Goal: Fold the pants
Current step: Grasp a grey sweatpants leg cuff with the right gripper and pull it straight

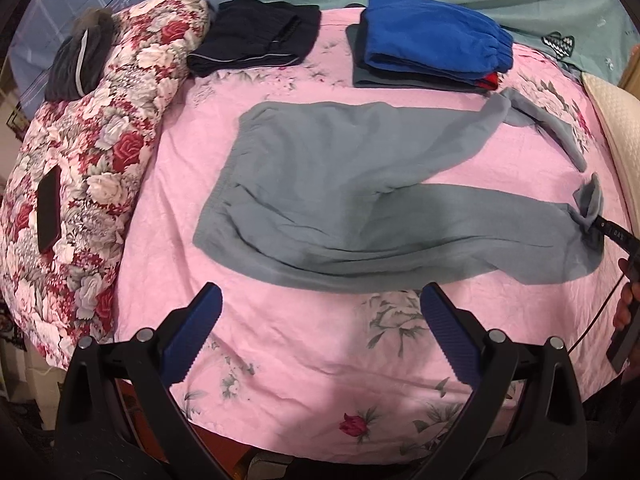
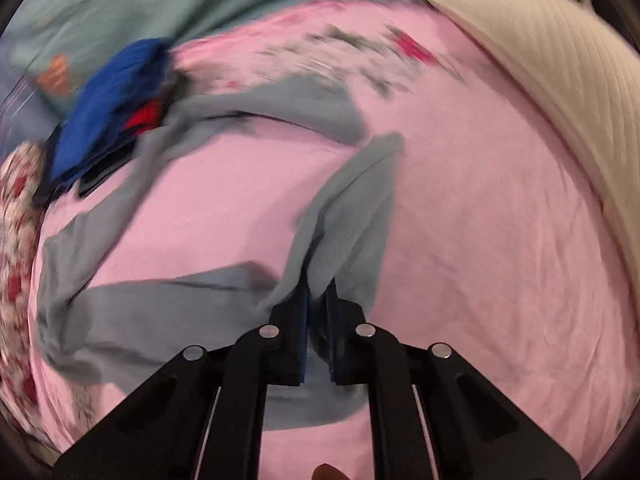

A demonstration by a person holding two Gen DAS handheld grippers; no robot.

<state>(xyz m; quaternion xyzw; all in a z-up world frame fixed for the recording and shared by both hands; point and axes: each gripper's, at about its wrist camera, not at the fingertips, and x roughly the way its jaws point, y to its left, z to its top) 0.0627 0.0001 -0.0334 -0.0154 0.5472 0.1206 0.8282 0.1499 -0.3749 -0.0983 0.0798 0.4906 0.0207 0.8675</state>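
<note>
Left wrist view: grey pants (image 1: 340,192) lie spread on pink floral bedsheet (image 1: 304,364), waistband toward floral quilt (image 1: 88,168), legs toward R side. Left gripper (image 1: 320,332) hangs over bare sheet near the pants' edge, jaws wide apart, nothing in them. Right gripper (image 2: 318,300) pinched tight on one leg's cuff, fabric bunched btwn its blue pads (image 2: 302,320). Folded blue garment (image 1: 432,40) tops a stack at the far side.

Left tool (image 1: 320,334) wide open, angled downward; right tool (image 2: 318,304) seemingly clamped tight, blurred
</note>
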